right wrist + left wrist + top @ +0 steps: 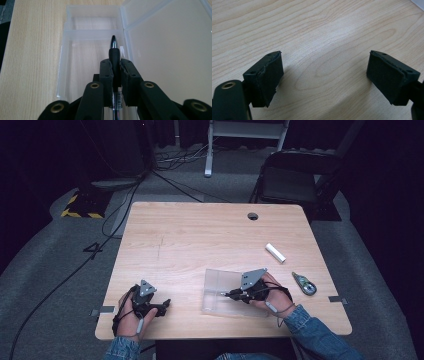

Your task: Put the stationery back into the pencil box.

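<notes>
A clear plastic case (pixel 220 290) lies open on the wooden table, its lid folded out flat. My right gripper (pixel 234 294) is shut on a pen (pixel 115 53) with a black grip and silver tip; the tip points into the long compartment of the case (pixel 85 60), just above its floor. At the table's front left, my left gripper (pixel 167 304) rests low over bare wood. In the left gripper view its jaws stand wide apart, its pads (pixel 270 77) have nothing between them, and my left gripper (pixel 324 77) is open.
A white cylinder (pixel 275 252) lies right of centre. A small grey-green tape dispenser (pixel 304 283) sits near the right edge. The table (pixel 200 235) has a cable hole (pixel 252 216) at the back. A chair (pixel 295 175) and floor cables lie beyond.
</notes>
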Motion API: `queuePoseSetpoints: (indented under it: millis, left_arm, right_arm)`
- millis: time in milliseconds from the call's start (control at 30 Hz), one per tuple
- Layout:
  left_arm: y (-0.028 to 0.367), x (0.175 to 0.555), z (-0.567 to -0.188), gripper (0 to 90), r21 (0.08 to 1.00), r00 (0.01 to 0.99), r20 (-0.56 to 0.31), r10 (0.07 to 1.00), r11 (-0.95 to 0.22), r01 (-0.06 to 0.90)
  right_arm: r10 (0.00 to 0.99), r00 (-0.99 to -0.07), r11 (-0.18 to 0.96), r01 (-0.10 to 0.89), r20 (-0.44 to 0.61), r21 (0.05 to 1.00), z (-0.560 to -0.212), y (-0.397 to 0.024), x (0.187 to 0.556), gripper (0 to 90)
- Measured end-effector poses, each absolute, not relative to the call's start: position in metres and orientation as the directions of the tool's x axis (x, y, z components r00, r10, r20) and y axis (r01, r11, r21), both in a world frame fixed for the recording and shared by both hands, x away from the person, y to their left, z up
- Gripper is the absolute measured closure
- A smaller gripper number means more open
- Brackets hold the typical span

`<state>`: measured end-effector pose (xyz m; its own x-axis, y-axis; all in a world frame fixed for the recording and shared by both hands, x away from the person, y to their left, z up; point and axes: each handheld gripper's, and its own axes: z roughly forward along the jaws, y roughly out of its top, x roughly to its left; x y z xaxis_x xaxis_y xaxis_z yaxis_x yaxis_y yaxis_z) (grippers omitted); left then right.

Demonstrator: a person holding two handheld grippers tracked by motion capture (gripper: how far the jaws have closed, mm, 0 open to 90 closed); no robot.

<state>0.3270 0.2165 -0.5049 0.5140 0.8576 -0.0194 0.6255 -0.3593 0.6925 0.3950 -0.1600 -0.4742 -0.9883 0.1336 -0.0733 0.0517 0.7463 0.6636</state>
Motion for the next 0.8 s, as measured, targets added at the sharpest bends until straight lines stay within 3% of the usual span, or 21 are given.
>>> queuePoseSetpoints:
  millis: [433,667,800]
  left_arm:
    - [0.2143,0.3269,-0.5045,14.3,0.688,0.53,-0.016,0.848,-0.375,0.621]
    - [0.214,0.3271,-0.5047,14.3,0.69,0.531,-0.016,0.847,-0.375,0.619]
    - [0.2127,0.3275,-0.5051,14.2,0.692,0.528,-0.025,0.849,-0.367,0.622]
  right_arm:
    - [0.102,-0.982,0.774,-0.021,-0.157,0.632,-0.4731,-0.157,0.3912,78.6]
    - [0.123,-0.983,0.758,0.006,-0.134,0.652,-0.4687,-0.161,0.3921,76.4]
    - [0.123,-0.988,0.751,0.034,-0.089,0.66,-0.4654,-0.1615,0.3888,81.5]
